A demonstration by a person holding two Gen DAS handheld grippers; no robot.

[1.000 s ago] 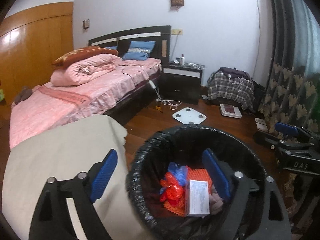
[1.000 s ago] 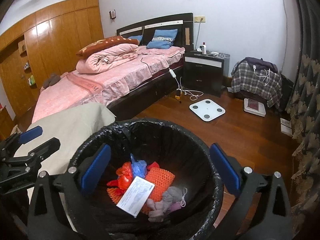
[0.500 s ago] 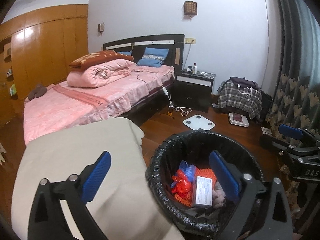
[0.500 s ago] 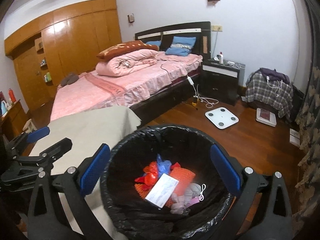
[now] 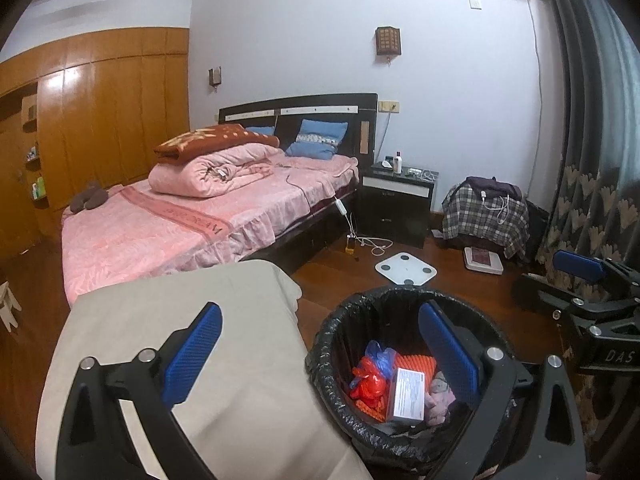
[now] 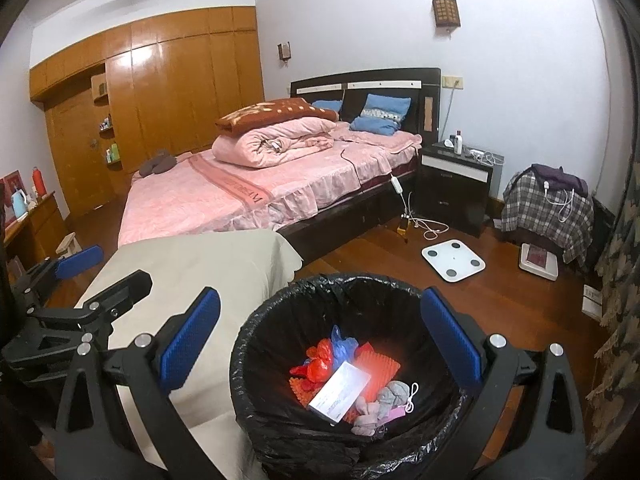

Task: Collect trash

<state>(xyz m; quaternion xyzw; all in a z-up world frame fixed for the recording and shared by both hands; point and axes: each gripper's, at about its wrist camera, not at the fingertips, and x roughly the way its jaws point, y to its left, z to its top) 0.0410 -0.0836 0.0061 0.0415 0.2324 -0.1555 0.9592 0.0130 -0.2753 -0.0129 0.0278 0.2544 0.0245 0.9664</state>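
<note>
A black-lined trash bin [image 5: 336, 344] [image 6: 256, 344] stands on the wooden floor below both grippers. Inside lie a white box [image 5: 408, 394] [image 6: 340, 390], a red and blue plastic bag [image 5: 370, 372] [image 6: 324, 356], an orange mat [image 6: 380, 364] and grey cloth [image 6: 380, 400]. My left gripper [image 5: 320, 352] hangs open above the bin's left rim, nothing between its blue pads. My right gripper [image 6: 320, 340] is open over the bin, empty too. Each gripper shows at the other view's edge.
A beige cloth-covered surface [image 5: 180, 340] [image 6: 192, 264] sits left of the bin. Behind it is a pink bed [image 5: 208, 216] [image 6: 248, 192]. A black nightstand [image 6: 456, 184], a white scale [image 6: 452, 260], cables and a plaid-covered seat [image 6: 548, 204] stand along the far wall. Curtains hang at right.
Both grippers have risen and pulled back from the bin, so the bin looks smaller and lower. More of the bed and wardrobe shows. The trash inside has not moved.
</note>
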